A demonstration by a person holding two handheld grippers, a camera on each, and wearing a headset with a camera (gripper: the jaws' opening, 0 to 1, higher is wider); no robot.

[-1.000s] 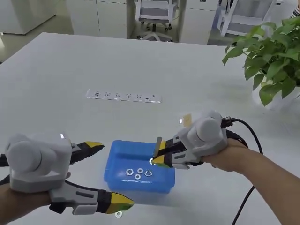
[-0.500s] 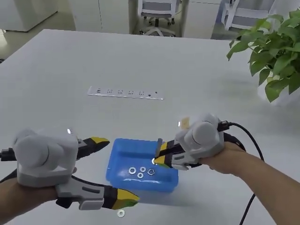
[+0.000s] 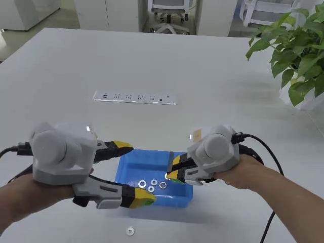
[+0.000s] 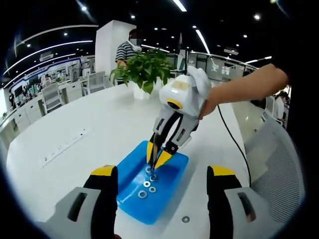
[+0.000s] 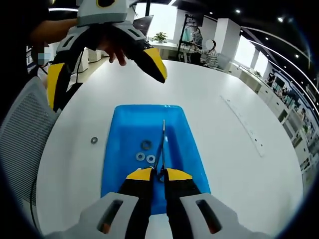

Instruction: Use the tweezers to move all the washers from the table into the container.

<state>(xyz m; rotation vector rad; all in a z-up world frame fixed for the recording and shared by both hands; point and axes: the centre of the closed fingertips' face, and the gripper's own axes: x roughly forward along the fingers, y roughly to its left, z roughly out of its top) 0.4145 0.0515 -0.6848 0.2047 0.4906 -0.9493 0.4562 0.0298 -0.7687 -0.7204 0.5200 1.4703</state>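
Washers [image 3: 151,185]: several in blue container [image 3: 132,161], lone washer [image 3: 130,231] on surface [image 3: 228,76] nearby. My right tool [image 5: 159,175] clamps tweezers [image 5: 161,139], tips over container; left tool [image 4: 163,172] spread wide, holding nothing.

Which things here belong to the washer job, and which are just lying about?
Job: tweezers in the right hand-held gripper, blue container, washers inside it, loose washer on the table.
Lying about: power strip, potted plant, office chairs.

Table [image 3: 212,76]: white.
Container [image 3: 134,164]: blue, set below the right gripper [image 3: 172,171].
Washer [image 3: 130,231]: seen near the left gripper [image 3: 139,173].
Power strip [image 3: 134,97]: laid well beyond both grippers.
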